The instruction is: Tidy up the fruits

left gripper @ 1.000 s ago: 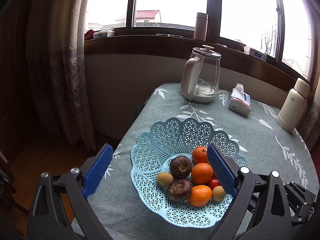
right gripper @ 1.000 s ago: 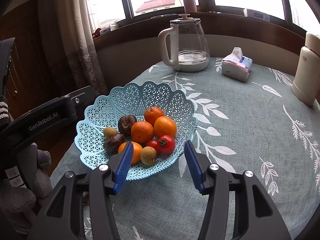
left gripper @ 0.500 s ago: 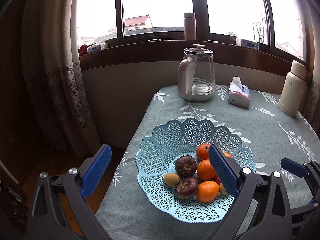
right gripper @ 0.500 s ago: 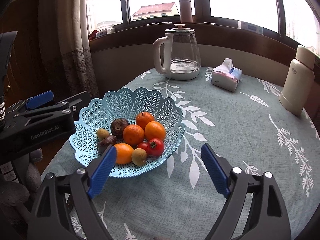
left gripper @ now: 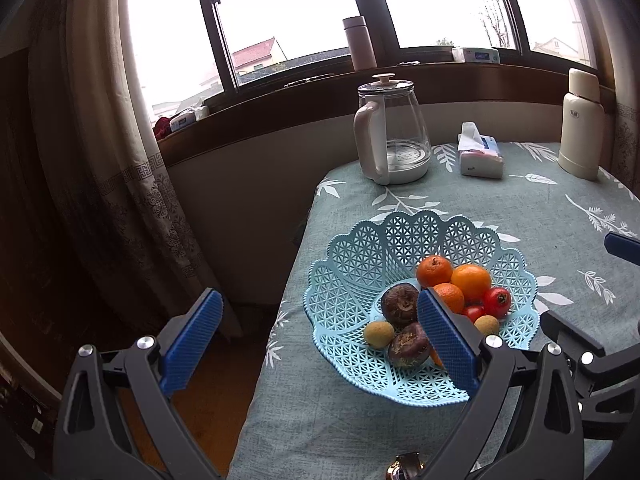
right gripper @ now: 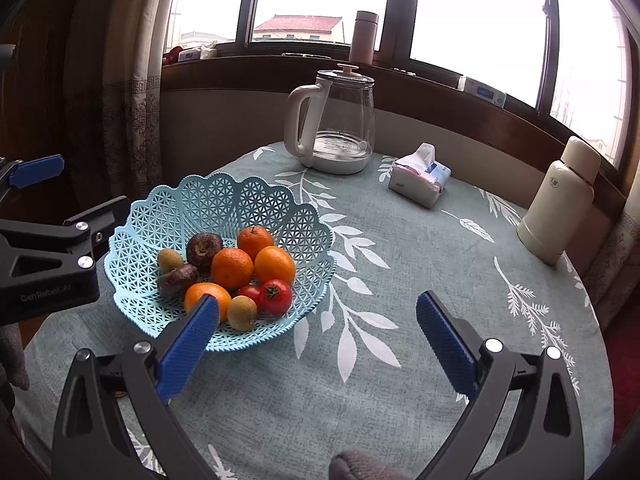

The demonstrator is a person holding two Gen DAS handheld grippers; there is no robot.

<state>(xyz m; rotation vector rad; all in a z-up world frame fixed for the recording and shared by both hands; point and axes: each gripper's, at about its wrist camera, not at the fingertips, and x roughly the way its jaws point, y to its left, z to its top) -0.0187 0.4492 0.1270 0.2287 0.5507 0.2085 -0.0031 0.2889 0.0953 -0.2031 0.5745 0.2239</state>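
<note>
Right wrist view: pale-blue lattice basket (right gripper: 280, 216) with scalloped rim, resting on a leaf-printed grey-green tablecloth (right gripper: 440, 280), holding smooth round oranges (right gripper: 232, 268), glossy red tomatoes (right gripper: 275, 297), two wrinkled dark-brown fruits (right gripper: 204, 246) and small dull yellow-green ones (right gripper: 241, 313). Right gripper (right gripper: 318, 330) low over the cloth just beside the basket's near rim, ribbed blue pads spread wide, nothing between them — wider than a second ago, and pulled back from the fruit. Left wrist view: left gripper (left gripper: 316, 336) likewise spread wide and empty, its left pad out past the table edge, its right pad overlapping the basket in the picture; swung leftward since the earlier frame, basket now sitting further right. Behind: clear glass kettle (right gripper: 334, 120) with white handle, soft tissue pack (right gripper: 420, 180), cream flask (right gripper: 560, 204).
</note>
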